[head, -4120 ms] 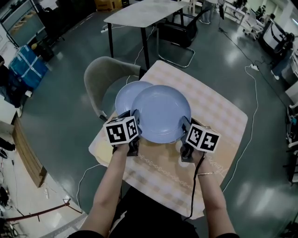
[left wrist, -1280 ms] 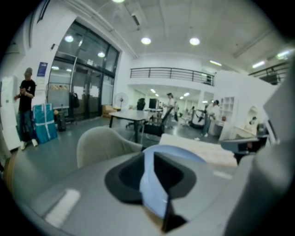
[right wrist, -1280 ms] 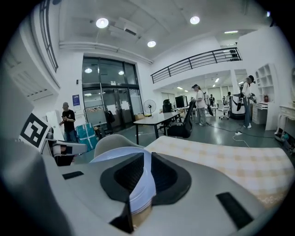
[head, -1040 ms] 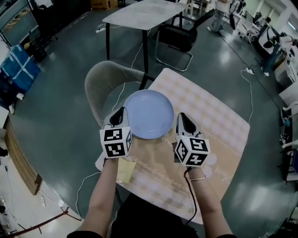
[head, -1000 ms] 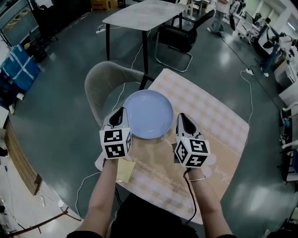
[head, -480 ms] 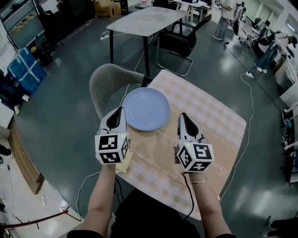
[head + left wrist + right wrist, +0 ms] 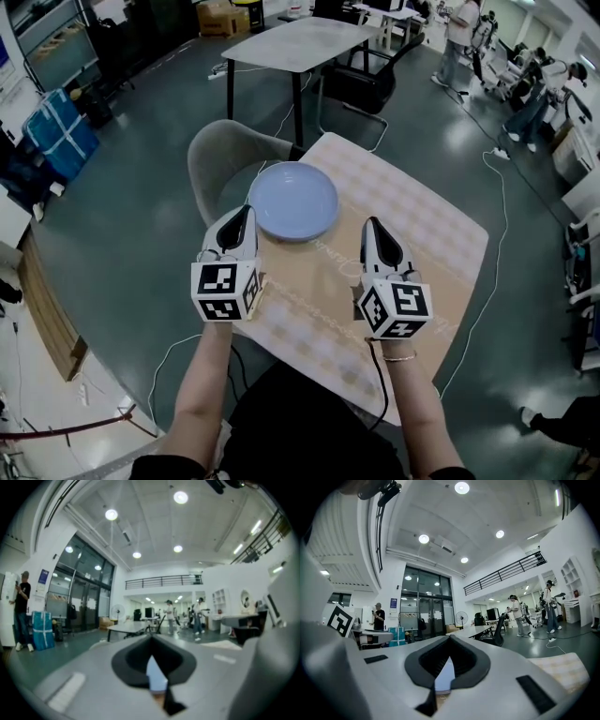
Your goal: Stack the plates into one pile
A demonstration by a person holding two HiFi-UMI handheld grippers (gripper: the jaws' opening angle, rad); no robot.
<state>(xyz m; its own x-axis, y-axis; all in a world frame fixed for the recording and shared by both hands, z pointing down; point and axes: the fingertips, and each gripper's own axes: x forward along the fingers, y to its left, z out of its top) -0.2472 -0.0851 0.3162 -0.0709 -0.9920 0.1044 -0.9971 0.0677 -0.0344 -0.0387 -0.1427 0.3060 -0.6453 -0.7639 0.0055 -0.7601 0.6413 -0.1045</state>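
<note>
Plates (image 7: 292,201): one pale blue round pile on the far left part of the table, near its corner; from above it looks like a single disc, and how many plates lie in it I cannot tell.
Table (image 7: 427,234): square, covered with a cloth of beige and white checks; only the pile stands on it.
Left gripper (image 7: 246,214): held over the near left side of the table and pointing toward the pile; its tip appears just beside the rim of the pile but does not touch it. The jaws are pressed together with nothing between them.
Right gripper (image 7: 369,225): held over the middle of the table, to the right of the pile and apart from it. Its jaws are also pressed together and hold nothing.
Marker cubes: one sits at the back end of each gripper, left cube (image 7: 225,291) and right cube (image 7: 394,309), above the person's wrists.
Cable (image 7: 384,375): black, runs along the right forearm.
Chair (image 7: 220,155): grey shell seat, just behind the far left corner of the table.
Room: glossy grey floor, a second table (image 7: 300,42) on black legs, a black chair (image 7: 361,84) beside it, and a blue bag (image 7: 61,131) at the left.
</note>
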